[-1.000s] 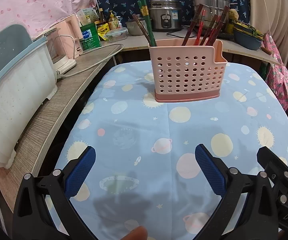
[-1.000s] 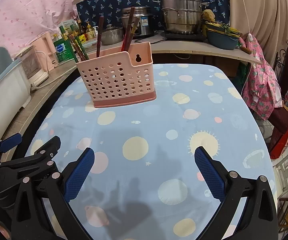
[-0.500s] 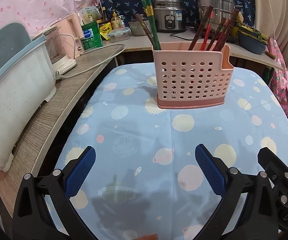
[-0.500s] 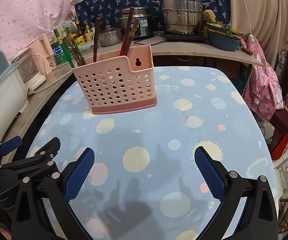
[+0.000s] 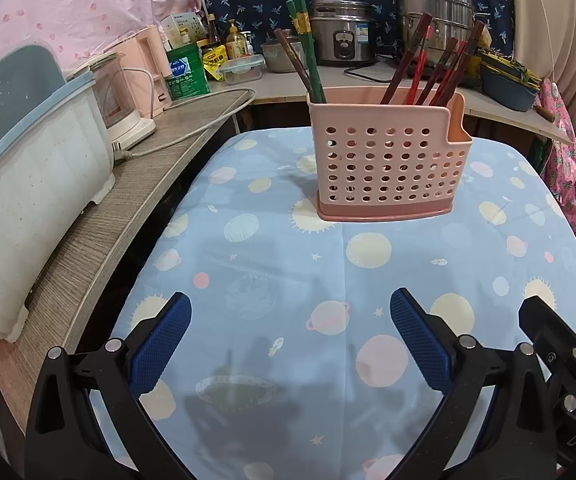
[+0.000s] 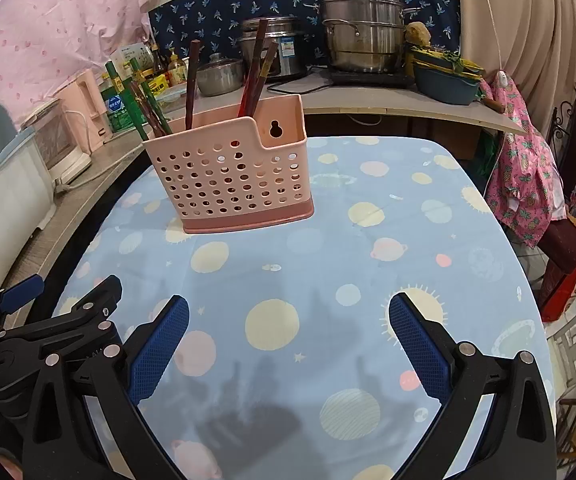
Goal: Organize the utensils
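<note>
A pink perforated utensil holder [image 5: 392, 160] stands upright on the table, also in the right wrist view [image 6: 231, 176]. Green chopsticks [image 5: 308, 48] and a brown pair lean in its left compartment; several dark red and brown chopsticks [image 5: 436, 68] stand in its right one. My left gripper [image 5: 290, 344] is open and empty, low over the cloth, well short of the holder. My right gripper [image 6: 288, 344] is open and empty beside it; the left gripper's body shows at the lower left of the right wrist view.
The table wears a blue planet-print cloth [image 5: 368, 264]. A white tub [image 5: 27, 184] and a pink kettle [image 5: 143, 68] sit on the wooden counter at left. A rice cooker [image 5: 342, 42], steel pots [image 6: 362, 36] and a blue basin [image 6: 446, 84] stand behind. Red bags [image 6: 572, 268] lie right.
Both grippers have drawn slightly closer to the holder, which looms a little larger and lower in both views. Both stay open and empty. A fingertip at the left view's bottom edge is gone.
</note>
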{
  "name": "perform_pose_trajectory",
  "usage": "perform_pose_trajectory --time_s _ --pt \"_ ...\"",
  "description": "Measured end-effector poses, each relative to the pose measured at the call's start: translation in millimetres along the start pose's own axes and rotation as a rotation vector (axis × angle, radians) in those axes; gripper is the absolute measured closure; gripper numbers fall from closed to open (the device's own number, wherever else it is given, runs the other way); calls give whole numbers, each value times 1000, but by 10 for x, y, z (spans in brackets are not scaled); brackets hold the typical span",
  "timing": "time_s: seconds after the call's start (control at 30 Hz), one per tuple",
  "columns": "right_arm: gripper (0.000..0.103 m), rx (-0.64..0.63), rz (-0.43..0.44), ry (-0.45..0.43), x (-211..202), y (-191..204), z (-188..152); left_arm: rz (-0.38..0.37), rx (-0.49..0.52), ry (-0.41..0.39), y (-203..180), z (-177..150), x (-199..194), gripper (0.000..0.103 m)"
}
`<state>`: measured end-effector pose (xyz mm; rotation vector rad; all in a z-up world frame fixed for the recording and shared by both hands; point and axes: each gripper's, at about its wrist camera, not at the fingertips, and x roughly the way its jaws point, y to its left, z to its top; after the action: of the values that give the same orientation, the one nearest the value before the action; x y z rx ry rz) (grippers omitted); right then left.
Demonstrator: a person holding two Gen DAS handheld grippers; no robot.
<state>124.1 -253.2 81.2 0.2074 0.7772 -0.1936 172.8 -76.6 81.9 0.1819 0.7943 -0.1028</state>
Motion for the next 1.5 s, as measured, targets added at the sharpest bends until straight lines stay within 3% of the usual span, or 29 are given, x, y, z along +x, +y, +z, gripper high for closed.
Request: perform_pose_trajectory --time_s 1.5 --pt "6 12 -9 -20 -28 -22 -3 7 9 -23 -15 45 -49 8"
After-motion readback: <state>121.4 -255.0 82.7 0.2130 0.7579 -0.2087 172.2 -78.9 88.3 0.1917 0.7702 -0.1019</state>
